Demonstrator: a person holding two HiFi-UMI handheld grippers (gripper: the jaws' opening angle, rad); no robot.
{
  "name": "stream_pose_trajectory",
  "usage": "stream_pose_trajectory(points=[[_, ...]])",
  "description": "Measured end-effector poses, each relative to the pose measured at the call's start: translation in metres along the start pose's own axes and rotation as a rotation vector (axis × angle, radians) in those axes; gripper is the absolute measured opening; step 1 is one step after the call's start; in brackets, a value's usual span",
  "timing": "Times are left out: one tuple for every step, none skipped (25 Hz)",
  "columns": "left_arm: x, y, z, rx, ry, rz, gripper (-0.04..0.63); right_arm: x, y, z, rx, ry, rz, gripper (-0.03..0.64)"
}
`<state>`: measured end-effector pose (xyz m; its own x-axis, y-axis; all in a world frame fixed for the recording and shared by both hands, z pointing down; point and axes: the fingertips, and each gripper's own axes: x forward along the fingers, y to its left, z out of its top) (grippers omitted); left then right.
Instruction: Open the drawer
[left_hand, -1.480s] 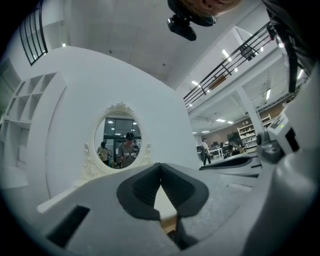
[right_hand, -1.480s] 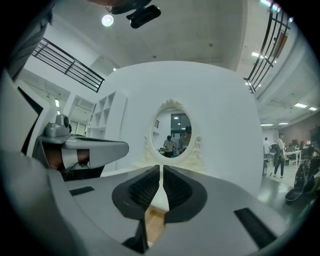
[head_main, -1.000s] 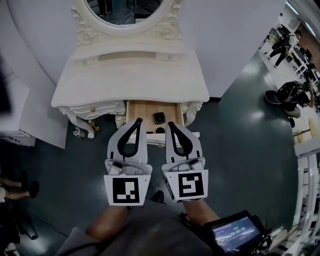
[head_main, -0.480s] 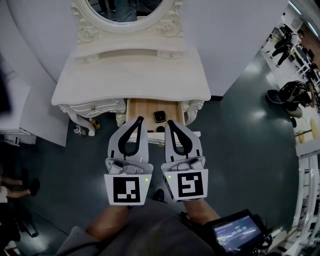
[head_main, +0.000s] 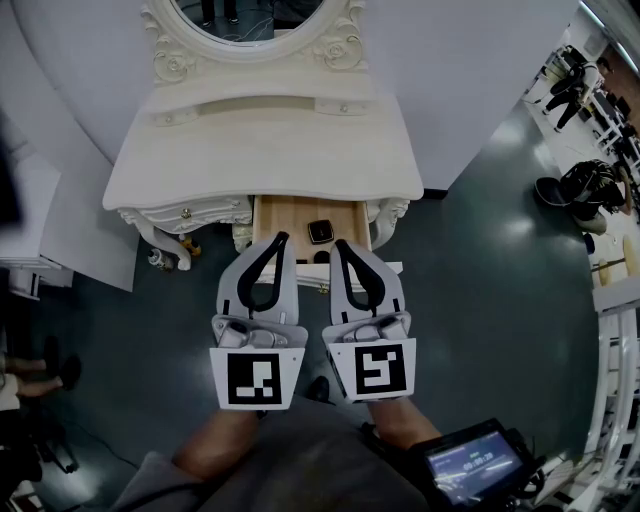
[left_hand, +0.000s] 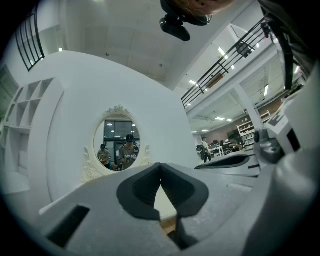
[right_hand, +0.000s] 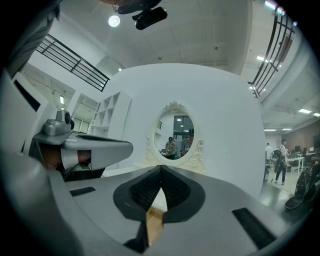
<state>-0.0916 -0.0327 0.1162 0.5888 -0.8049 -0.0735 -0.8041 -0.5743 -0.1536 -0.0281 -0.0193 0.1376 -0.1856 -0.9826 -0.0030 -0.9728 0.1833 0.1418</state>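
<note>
Fingers (right_hand: 142, 192) of your right gripper (head_main: 341, 246) are pressed together tip to tip, with nothing pinched between them. Your left gripper (head_main: 277, 240) matches it: its fingers (left_hand: 142, 190) meet at the tips and hold nothing. You hold both grippers level and side by side, close but apart, pointing at the dressing table.

Seen from your head, both sets of tips lie over the front part of the drawer (head_main: 285, 215), which is pulled out from under the middle of the tabletop (head_main: 260, 150) and shows its wooden bottom. Whether either gripper touches the drawer cannot be told. Inside it lie a small square dark device (head_main: 319, 233), just ahead of your right tips, and a dark round object (head_main: 320, 260) between the two grippers.

To the left a side drawer (head_main: 185, 213) sits closed. The oval mirror (head_main: 250, 15) stands at the back of the tabletop against the white wall. A small screen (head_main: 470, 465) hangs near your right forearm.
</note>
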Motion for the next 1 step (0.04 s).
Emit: stream_pose_trajectory(points=[[0.0001,-0.0001,-0.0001,0.000,0.000,-0.001,0.011,0.0001,0.0000,0.0001,0.001,-0.001,0.000,0.012]])
